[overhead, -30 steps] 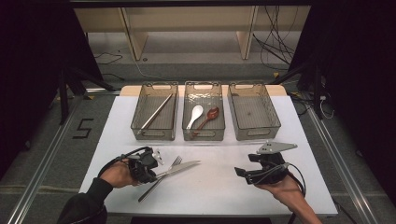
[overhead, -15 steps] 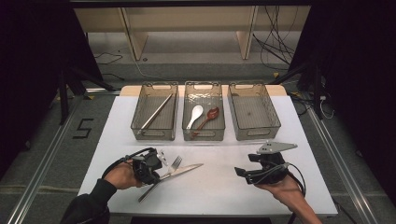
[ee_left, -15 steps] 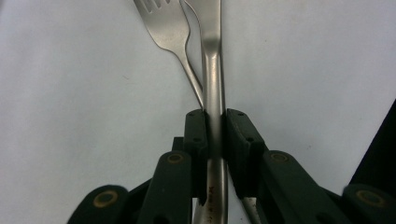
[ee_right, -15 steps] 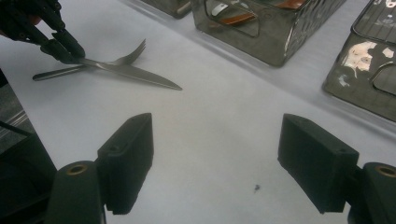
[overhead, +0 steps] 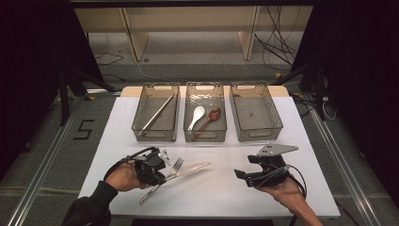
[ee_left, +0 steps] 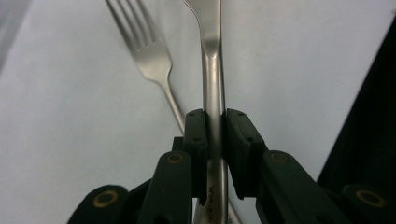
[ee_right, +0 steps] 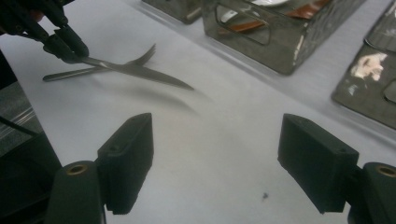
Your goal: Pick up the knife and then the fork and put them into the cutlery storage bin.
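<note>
A silver table knife (overhead: 188,170) points right over the white table, and a shadow under its blade puts it a little off the surface. My left gripper (overhead: 161,175) is shut on the knife's handle (ee_left: 214,93), which is pinched between both pads (ee_left: 196,135). Beside the knife a silver fork (overhead: 174,165) lies flat and its handle runs under the knife; its tines (ee_left: 135,28) are left of the blade. My right gripper (overhead: 245,175) hovers at the front right, open and holding nothing (ee_right: 217,163). From that side the left gripper (ee_right: 65,44) and the knife (ee_right: 144,73) appear at upper left.
Three clear bins stand in a row at the back. The left bin (overhead: 141,117) holds long metal sticks. A white spoon (overhead: 196,116) and a brown spoon (overhead: 210,117) lie in the middle bin (overhead: 205,137). Nothing is in the right bin (overhead: 256,115).
My left gripper has edged right and taken hold of the knife, whose tip now reaches farther right. The fork and my right gripper stay where they were.
</note>
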Demonstrator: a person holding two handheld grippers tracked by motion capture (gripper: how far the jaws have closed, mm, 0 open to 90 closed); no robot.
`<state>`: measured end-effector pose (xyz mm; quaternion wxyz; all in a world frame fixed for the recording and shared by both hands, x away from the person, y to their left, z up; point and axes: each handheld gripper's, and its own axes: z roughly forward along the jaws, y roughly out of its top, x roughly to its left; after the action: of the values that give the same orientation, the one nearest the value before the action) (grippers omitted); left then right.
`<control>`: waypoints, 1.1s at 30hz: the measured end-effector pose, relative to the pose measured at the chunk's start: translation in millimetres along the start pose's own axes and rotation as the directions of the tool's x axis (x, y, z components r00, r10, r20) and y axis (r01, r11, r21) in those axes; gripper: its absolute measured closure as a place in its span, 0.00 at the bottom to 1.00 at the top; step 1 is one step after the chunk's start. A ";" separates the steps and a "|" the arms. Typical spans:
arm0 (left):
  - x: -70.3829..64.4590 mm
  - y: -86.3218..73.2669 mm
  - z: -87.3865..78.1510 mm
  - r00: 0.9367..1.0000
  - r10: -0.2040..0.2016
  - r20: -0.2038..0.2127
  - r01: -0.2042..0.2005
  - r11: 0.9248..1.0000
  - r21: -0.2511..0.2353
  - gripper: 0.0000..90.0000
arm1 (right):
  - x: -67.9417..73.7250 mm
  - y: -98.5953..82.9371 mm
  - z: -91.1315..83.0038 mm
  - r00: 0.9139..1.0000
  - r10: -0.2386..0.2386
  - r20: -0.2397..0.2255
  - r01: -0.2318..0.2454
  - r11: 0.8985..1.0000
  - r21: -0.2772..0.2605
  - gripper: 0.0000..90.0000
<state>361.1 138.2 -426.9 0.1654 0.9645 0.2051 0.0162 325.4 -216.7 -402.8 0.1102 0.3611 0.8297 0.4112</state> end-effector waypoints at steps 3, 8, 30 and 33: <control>-8.3 7.4 -1.8 1.000 0.025 0.004 -0.025 1.000 -0.011 0.87 | 9.7 3.0 3.4 0.999 -0.052 -0.010 0.052 0.999 -0.005 0.31; -21.6 21.7 -2.2 0.997 0.066 0.044 -0.065 0.998 -0.025 0.87 | 37.3 8.1 15.1 0.978 -0.204 -0.042 0.204 0.979 0.002 0.31; -42.7 54.3 0.7 0.979 0.123 0.164 -0.121 0.992 -0.021 0.87 | 96.2 -0.8 60.7 0.772 -0.635 -0.021 0.631 0.762 0.143 0.46; -44.3 56.8 0.1 0.978 0.124 0.170 -0.122 0.992 -0.025 0.87 | 96.4 -3.0 62.4 0.757 -0.652 -0.045 0.649 0.742 0.170 0.49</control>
<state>342.8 71.5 -406.8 0.1878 0.9720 0.1301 -0.0549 284.9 -113.8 -433.9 0.2215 0.0609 0.9352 0.2695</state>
